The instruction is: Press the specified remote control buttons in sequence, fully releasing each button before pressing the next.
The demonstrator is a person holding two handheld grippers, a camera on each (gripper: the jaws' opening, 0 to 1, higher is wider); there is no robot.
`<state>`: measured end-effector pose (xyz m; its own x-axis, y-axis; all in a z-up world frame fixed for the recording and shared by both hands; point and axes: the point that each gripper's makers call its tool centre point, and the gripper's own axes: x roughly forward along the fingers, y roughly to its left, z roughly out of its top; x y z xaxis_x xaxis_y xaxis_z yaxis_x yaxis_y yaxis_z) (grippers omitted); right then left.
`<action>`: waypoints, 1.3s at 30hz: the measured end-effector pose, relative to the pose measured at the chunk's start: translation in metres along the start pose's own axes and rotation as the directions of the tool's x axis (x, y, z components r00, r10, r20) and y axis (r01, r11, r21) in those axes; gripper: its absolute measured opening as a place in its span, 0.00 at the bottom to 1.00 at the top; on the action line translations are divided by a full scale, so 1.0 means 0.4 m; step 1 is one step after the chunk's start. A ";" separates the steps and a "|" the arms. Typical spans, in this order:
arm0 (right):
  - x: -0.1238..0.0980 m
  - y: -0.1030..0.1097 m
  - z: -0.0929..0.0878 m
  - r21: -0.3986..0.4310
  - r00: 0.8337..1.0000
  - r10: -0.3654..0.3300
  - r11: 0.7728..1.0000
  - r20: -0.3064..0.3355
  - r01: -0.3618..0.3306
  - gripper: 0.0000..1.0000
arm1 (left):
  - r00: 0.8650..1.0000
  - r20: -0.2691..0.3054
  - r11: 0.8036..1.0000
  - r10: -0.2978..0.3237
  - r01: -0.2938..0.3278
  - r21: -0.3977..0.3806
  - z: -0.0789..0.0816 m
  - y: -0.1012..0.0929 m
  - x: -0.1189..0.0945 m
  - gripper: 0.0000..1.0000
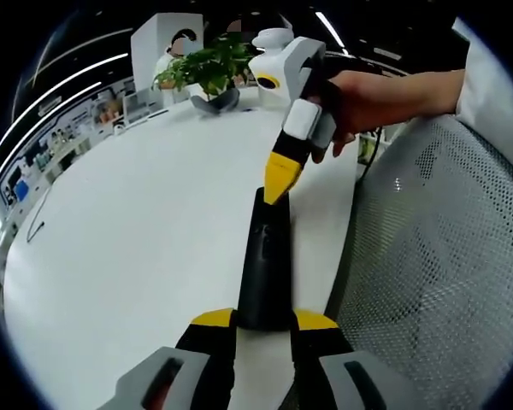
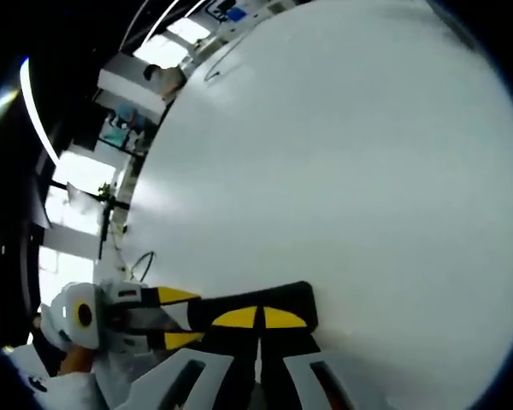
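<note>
A long black remote point(image 1: 265, 256) lies lengthwise between my left gripper's point(image 1: 265, 320) yellow-tipped jaws, which are shut on its near end just above the white table. My right gripper point(image 1: 280, 178), held by a person's hand, comes down from the upper right. Its yellow tips are together and touch the remote's far end. In the right gripper view, my right gripper point(image 2: 260, 318) is shut with its tips resting on the remote point(image 2: 301, 299). There the left gripper point(image 2: 178, 318) clasps the remote from the left. The buttons are too dark to make out.
The white table point(image 1: 137, 231) stretches away to the left. A potted plant point(image 1: 207, 70) stands at its far end and a thin cable point(image 1: 36, 226) lies at the left edge. A grey mesh chair back point(image 1: 445, 256) is close on the right.
</note>
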<state>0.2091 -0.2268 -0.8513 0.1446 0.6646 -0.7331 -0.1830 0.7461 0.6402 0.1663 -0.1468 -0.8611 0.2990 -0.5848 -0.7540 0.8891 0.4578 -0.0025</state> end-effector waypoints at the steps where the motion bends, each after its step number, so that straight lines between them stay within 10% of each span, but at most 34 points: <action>1: 0.000 0.000 0.000 0.002 1.000 0.000 1.000 0.001 0.000 0.00 | 1.000 0.000 1.000 0.000 0.000 0.000 0.000 0.000 0.000 0.24; 10: 0.000 0.000 0.000 0.052 1.000 0.020 0.998 0.002 -0.020 0.00 | 1.000 0.000 1.000 -0.001 0.001 0.002 0.000 0.000 0.000 0.24; 39: -0.006 0.020 0.010 -0.183 0.999 -0.047 0.982 0.021 0.050 0.00 | 0.999 -0.001 0.999 -0.036 0.036 0.037 0.004 -0.017 0.002 0.23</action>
<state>0.2111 -0.2224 -0.8435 0.1731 0.6292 -0.7577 -0.3505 0.7584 0.5496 0.1610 -0.1515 -0.8609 0.2664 -0.6005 -0.7540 0.9115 0.4114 -0.0056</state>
